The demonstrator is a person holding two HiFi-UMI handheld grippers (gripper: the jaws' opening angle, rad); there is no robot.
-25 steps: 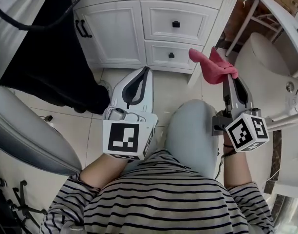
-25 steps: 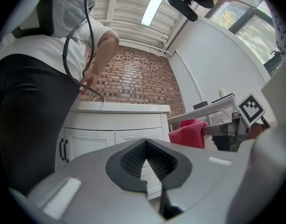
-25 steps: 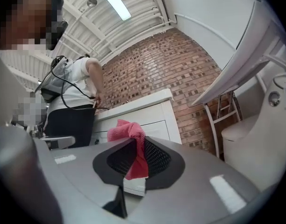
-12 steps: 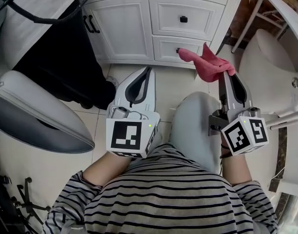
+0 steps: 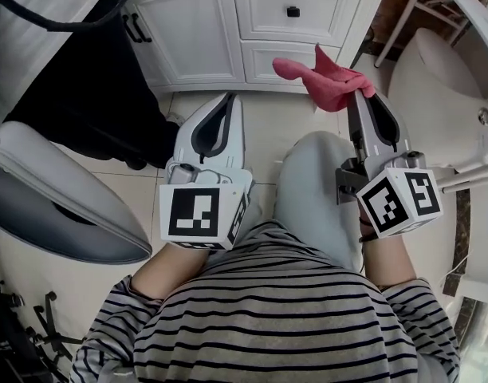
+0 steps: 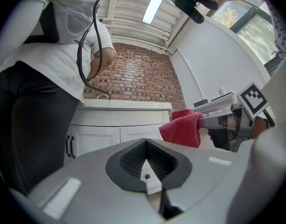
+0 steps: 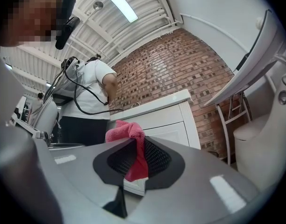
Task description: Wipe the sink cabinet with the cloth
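A: Two grippers in the head view, both in front of the sink cabinet (image 5: 200,30). Left gripper (image 5: 230,96) closed on nothing. Right gripper (image 5: 356,94) clamped on the red cloth (image 5: 328,82), up by the cabinet's lower drawer; contact with it unclear.

B: And from the left gripper view?

A: Jaws together, empty. Cloth (image 6: 182,127) at the cabinet's right end.

B: From the right gripper view?

A: Pinched tight on the cloth (image 7: 129,146), bunched above the tips, with the cabinet behind.
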